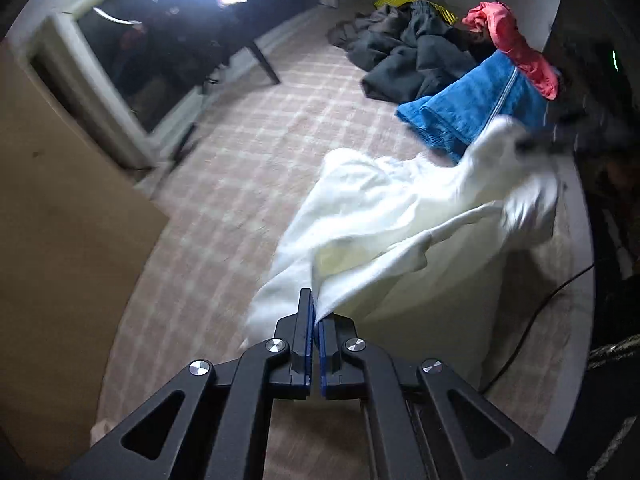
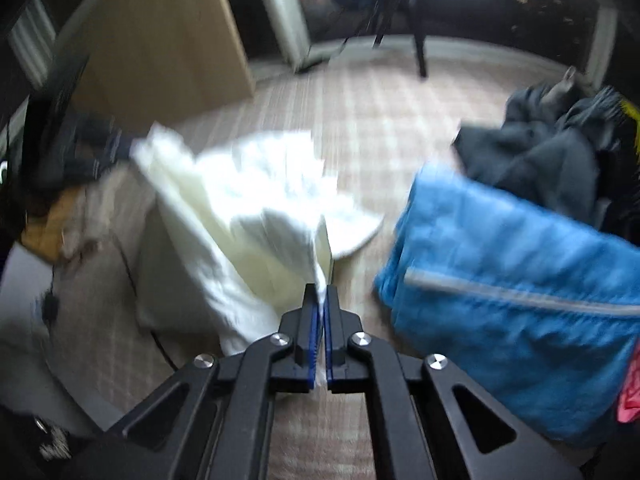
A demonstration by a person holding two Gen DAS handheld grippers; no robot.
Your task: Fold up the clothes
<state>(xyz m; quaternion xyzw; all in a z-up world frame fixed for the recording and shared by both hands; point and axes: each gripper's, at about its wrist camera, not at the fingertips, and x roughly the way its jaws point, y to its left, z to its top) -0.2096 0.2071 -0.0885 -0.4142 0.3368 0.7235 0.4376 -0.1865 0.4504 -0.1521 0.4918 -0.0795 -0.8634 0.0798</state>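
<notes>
White garment (image 1: 392,216) hung between both grippers above the checked carpet (image 1: 248,152); left gripper (image 1: 314,312) and right gripper (image 2: 321,300) each had fingers clamped on its edge. Blue towel (image 2: 520,280) and grey clothes (image 2: 544,160) lay just beyond. Only the left view showed the pink cloth (image 1: 516,40) clearly.

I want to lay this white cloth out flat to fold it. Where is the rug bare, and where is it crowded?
The checked beige rug is bare between the white cloth and the glass door with its pale frame, up to the dark chair leg. Crowded: the folded blue towel, the dark grey clothes heap and the pink garment on it.
</notes>
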